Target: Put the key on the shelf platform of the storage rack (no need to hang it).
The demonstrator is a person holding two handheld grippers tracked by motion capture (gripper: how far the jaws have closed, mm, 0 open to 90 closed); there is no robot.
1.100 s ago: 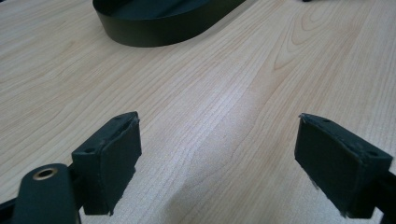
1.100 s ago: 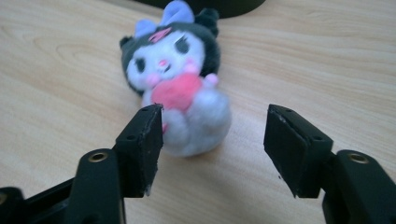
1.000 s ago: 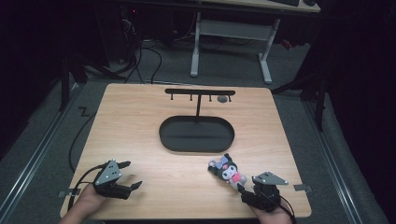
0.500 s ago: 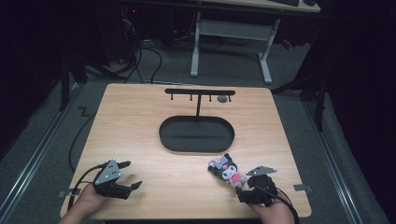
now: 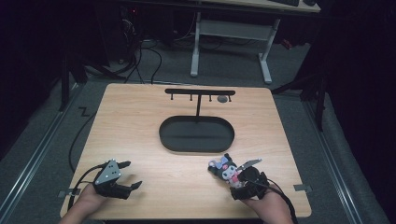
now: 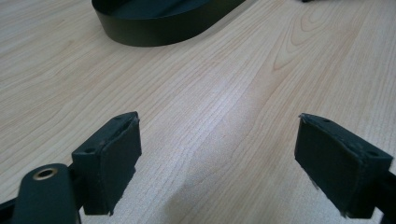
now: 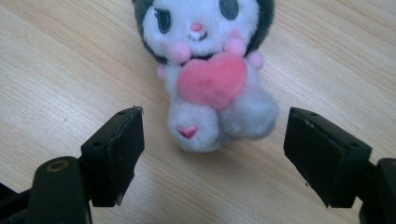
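Letting go of a soft toy near the lower right of the table.

Sitting on the wooden table (image 5: 140,126), the plush toy (image 7: 210,70) has a white face, dark ears and a pink heart on its tummy. From above, it lies in the lower right of the frame, just below the black oval tray (image 5: 196,134). The right gripper (image 7: 212,156) has just been opening its jaws; they stand spread wide on both sides of the toy's feet and do not touch it. The left gripper (image 6: 219,163) rests at the lower left, jaws spread wide over bare wood. A black rack (image 5: 200,93) with small hooks stands behind the tray.
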